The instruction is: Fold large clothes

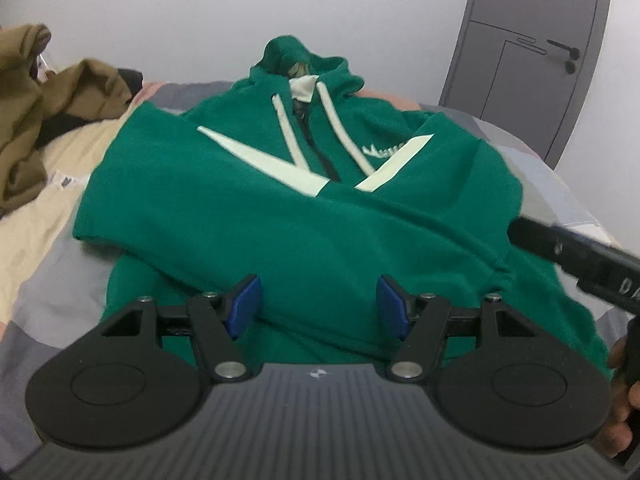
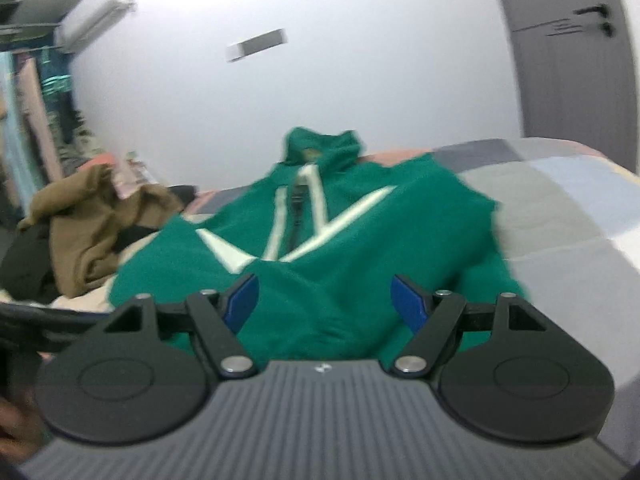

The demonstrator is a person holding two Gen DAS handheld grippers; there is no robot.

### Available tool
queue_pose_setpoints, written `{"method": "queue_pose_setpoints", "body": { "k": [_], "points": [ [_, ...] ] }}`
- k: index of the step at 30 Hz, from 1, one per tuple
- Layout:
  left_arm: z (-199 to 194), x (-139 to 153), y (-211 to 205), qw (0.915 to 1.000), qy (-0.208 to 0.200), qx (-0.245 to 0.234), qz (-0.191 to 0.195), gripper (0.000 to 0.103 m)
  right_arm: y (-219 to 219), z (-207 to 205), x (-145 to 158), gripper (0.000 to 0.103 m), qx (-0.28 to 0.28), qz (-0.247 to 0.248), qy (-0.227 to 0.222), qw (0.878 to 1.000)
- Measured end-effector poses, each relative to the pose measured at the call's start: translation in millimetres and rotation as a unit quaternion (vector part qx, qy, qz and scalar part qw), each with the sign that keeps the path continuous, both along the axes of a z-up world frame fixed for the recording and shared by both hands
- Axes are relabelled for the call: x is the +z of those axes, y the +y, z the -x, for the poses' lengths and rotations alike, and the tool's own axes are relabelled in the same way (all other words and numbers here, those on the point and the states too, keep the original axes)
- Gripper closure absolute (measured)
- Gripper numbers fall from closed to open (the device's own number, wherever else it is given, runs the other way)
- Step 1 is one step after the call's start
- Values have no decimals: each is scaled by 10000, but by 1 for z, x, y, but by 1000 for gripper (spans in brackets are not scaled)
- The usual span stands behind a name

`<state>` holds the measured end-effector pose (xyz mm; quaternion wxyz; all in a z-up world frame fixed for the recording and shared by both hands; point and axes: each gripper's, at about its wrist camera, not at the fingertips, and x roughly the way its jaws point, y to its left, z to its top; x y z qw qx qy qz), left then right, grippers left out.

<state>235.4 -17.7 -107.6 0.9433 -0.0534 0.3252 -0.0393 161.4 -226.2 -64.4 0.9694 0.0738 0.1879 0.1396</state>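
While both tools hang above the near hem, the entry runs as follows: left gripper [image 1: 318, 306], jaws parted, blue pads clear of the cloth, nothing between them; right gripper [image 2: 324, 304], jaws likewise spread and empty, its picture blurred; part of the right tool's black body also shows at the right edge of the left wrist view, with the fingers of a hand [image 1: 626, 396] around its handle. Next item, the task's own piece: one green hoodie [image 1: 304, 216], lying front-up on the bed [image 1: 568, 184], hem nearest the cameras, hood farthest. Condition: both sleeves already brought in and crossed over the chest, their pale stripes meeting in a V; white drawcords [image 1: 340, 128] lying down the front either side of the zip. Judged stage: sleeve folds done, body not yet folded up from hem to hood, so roughly midway. Beyond and to the left: a brown garment [image 1: 44, 108] heaped unfolded, presumably awaiting its turn. Farthest: white wall and a grey door [image 1: 532, 52]
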Motion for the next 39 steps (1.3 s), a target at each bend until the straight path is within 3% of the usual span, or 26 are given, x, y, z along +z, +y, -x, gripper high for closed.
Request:
{"method": "queue_pose_setpoints", "body": {
  "k": [4,9,12,16,20,27,34,39],
  "points": [
    [-10,-13,12,9999,98,89,-22,34,26,-19,-11,28,149,449,137,9988],
    [-16,-26,25,9994,309,156,56,34,37,-49,-40,27,30,775,959,9924],
    [-16,-27,29,9991,333,171,208,34,42,-56,-44,23,-5,868,1196,9890],
    [-12,-21,34,9990,278,234,260,34,45,-52,-31,23,67,772,1380,9874],
    [-3,-12,38,9989,137,377,240,34,42,-37,-14,16,244,515,1482,9873],
    [4,3,49,9975,-28,617,357,34,37,-22,9,16,48,393,1931,9804],
    [2,5,49,9968,-37,740,310,34,37,-4,29,15,263,167,1962,9801],
    [-2,-1,48,9967,55,766,264,34,37,-2,33,15,166,290,2008,9791]
  ]
}}
